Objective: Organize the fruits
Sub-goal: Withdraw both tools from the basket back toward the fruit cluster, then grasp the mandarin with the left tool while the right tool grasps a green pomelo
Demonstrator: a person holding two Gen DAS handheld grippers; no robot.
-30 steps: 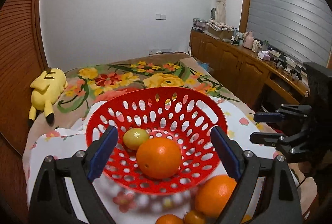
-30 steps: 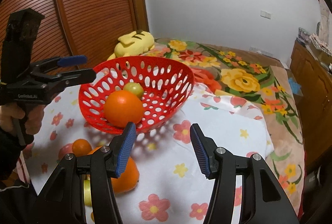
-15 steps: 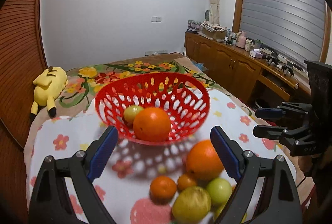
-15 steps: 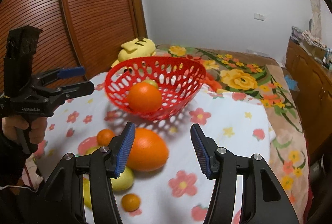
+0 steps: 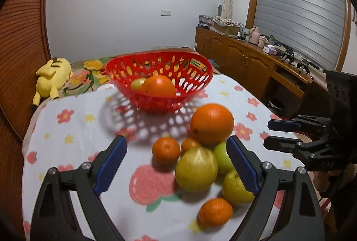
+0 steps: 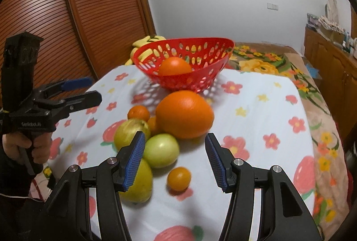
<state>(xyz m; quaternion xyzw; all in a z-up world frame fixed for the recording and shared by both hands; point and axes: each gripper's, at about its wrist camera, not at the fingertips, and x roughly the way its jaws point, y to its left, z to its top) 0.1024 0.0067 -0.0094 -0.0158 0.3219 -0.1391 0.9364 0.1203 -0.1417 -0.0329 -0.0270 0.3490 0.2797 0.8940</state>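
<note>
Fruits (image 6: 160, 149) ahead of both tongs

Basket (image 6: 214, 76) hides most of plush toy (image 6: 142, 42).

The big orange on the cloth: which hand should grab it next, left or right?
Probably right. The right gripper is open with the big orange just beyond its jaws. The left gripper frames the yellow-green fruit instead.

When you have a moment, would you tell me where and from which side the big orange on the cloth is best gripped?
Probably across its widest middle, coming from above and from its open far-right side. The big orange is round and smooth, so pads should straddle its equator. Smaller fruit, such as the green one, crowd its near-left side, while the cloth to its right lies bare.
</note>
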